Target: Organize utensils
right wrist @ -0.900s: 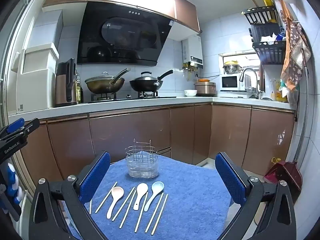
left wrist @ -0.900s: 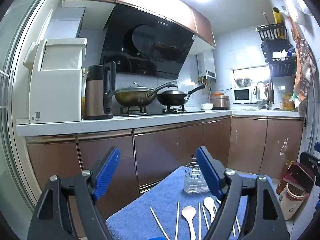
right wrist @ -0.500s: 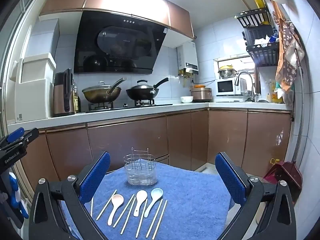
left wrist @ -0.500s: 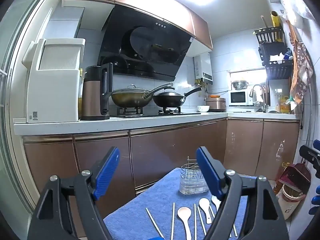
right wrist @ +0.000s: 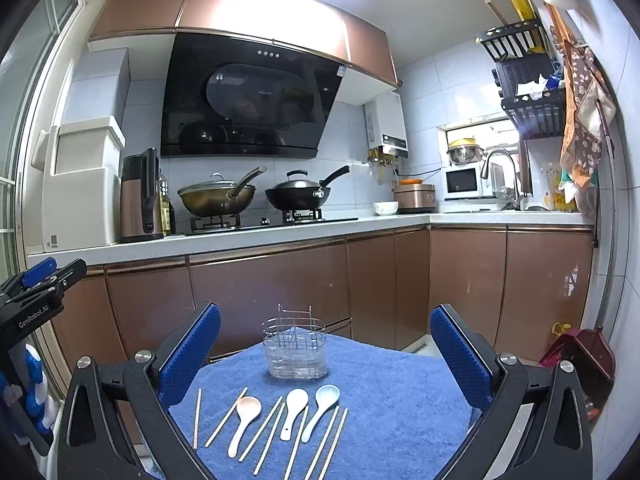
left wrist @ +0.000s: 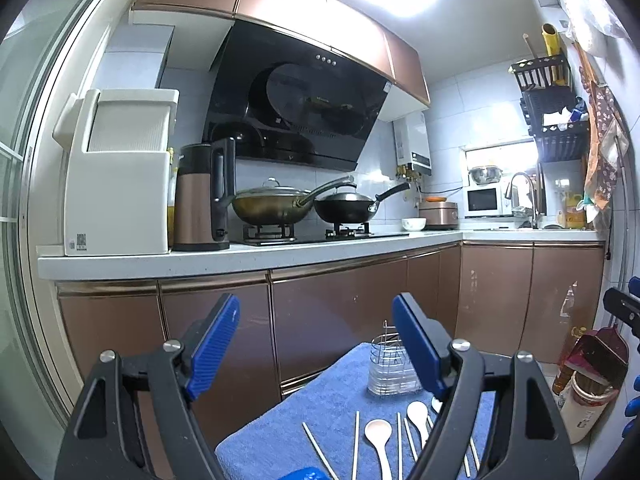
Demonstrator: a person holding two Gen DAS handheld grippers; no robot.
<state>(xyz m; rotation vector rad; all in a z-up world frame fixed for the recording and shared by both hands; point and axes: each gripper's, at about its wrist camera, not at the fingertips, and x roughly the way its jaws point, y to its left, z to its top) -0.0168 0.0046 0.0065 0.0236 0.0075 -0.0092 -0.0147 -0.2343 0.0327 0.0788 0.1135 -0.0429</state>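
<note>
Spoons [right wrist: 294, 412]: I judge them ceramic, slippery, brittle; I'd pinch mid-handle.
Chopsticks [right wrist: 269, 428]: light, stiff, thin.
My grippers [right wrist: 324, 356]: both wide, empty.

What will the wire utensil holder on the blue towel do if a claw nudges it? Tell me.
The wire utensil holder looks empty, so probably light. It stands tall on the soft blue towel, so a high nudge may tip it. Its thin wires seem stiff.
</note>
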